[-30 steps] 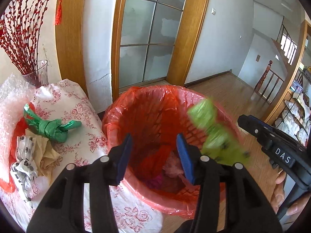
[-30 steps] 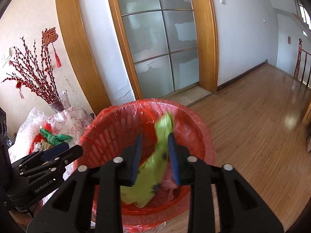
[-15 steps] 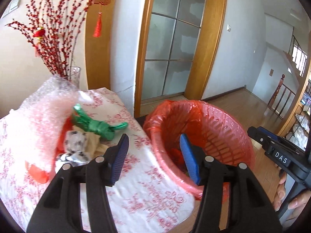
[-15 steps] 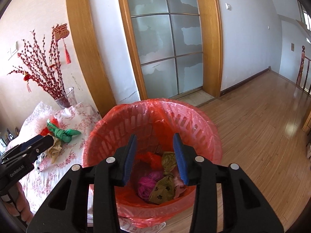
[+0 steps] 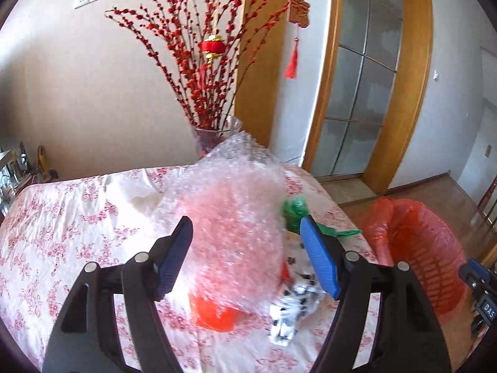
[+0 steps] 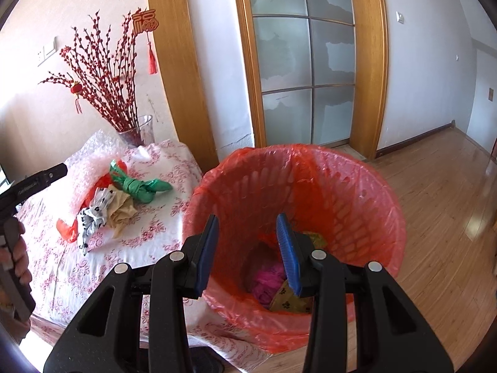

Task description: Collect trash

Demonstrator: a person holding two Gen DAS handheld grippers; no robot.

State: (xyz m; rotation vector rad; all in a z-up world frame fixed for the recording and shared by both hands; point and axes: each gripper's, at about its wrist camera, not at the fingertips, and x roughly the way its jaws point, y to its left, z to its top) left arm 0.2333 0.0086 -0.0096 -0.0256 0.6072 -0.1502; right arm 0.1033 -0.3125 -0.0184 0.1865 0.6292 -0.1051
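A red-lined waste basket point(image 6: 366, 192) stands beside the table and holds pink and patterned scraps point(image 6: 273, 283); it also shows in the left wrist view point(image 5: 416, 248). My right gripper point(image 6: 247, 248) is open and empty above its near rim. My left gripper point(image 5: 245, 258) is open and empty, facing a sheet of bubble wrap point(image 5: 230, 217) on the table. Next to it lie a green bag point(image 6: 139, 186), a black-and-white spotted wrapper point(image 6: 93, 214), tan paper point(image 6: 121, 211) and a red bag point(image 5: 214, 310).
The table has a floral cloth point(image 5: 62, 217). A glass vase of red branches point(image 5: 214, 136) stands at its far edge by the wall. A glass door with a wooden frame point(image 6: 307, 62) is behind the basket. Wooden floor point(image 6: 450, 205) lies to the right.
The green trash dropped from my right gripper into the basket. My left gripper swung left from the basket to the table and now faces the bubble wrap.
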